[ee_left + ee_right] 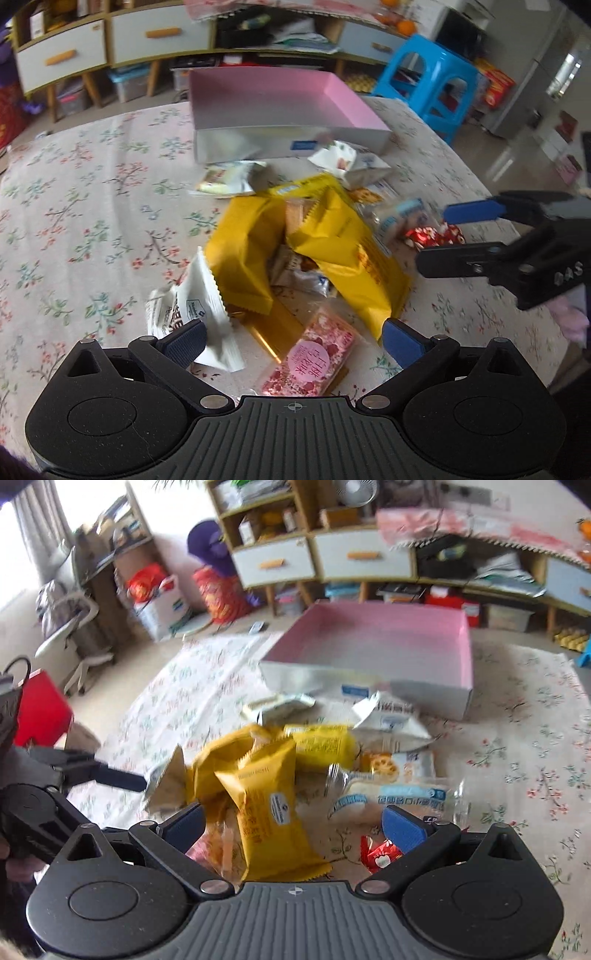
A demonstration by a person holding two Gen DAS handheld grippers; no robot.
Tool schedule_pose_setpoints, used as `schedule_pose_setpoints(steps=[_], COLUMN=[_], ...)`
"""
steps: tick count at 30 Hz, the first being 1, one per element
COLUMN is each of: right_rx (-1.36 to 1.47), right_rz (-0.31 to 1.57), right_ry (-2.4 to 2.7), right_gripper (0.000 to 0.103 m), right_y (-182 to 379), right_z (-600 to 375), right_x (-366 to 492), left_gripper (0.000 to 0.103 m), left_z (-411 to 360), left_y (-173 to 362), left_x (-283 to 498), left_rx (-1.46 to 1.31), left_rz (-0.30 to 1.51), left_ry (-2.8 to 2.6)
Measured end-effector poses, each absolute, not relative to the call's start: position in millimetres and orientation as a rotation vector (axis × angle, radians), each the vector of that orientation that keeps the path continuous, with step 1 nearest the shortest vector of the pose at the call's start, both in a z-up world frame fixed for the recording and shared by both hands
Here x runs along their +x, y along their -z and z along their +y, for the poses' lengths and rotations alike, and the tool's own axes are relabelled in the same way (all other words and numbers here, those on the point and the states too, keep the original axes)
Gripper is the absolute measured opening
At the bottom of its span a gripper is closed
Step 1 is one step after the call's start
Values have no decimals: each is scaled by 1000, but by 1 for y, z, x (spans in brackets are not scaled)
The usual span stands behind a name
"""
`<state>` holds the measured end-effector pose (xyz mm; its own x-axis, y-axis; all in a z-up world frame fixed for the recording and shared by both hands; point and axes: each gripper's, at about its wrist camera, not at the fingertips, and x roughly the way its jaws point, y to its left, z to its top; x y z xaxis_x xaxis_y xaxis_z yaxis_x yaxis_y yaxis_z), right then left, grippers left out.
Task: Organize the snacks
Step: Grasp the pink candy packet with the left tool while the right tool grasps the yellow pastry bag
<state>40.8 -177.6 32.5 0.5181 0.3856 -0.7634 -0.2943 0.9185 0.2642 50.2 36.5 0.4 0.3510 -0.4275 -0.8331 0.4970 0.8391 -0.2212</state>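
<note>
- Step in hand, as I judge it: the start of the sort. The shallow pink-lined cardboard box (280,99) at the far side of the worktop shows no snack inside where visible; the snacks lie heaped just near of its front wall.
- Left gripper (293,341): jaws released, nothing between them, hovering over the near end of the heap, above the pink speckled square packet (314,356) and beside the white crinkle-edged wrapper (195,306).
- Right gripper (293,825): jaws spread wide, empty, poised over the yellow foil pillow packet (266,805); the small red foil sweet (380,854) lies by its right finger.
- Next move likely calls for closing on one loose packet at the edge of the heap, then lifting over the box's front wall.
- Room: the floral tablecloth (92,206) is open to the left and right of the heap. The grippers work near each other, so they may clash.
</note>
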Motion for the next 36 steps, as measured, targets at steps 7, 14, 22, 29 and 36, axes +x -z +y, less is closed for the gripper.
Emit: schedule_pose_setpoints(steps=[7, 14, 22, 29, 36], right_rx=[68, 65, 64, 60, 72], right_rz=[1033, 1046, 1059, 1077, 1081], right_ry=[-463, -472, -432, -413, -403], right_gripper=[73, 66, 57, 45, 32], right_y=[-17, -16, -6, 3, 2], right_z=[-164, -153, -150, -145, -143], right_x=[43, 47, 55, 56, 56], left_gripper=[89, 72, 57, 39, 30], left_z=[33, 26, 11, 14, 23], left_y=[5, 1, 16, 27, 25], left_x=[46, 39, 39, 46, 48], left_rx=[131, 214, 297, 272, 221], left_rz=[1050, 1004, 1041, 1092, 1095], left_ry=[707, 780, 782, 692, 647])
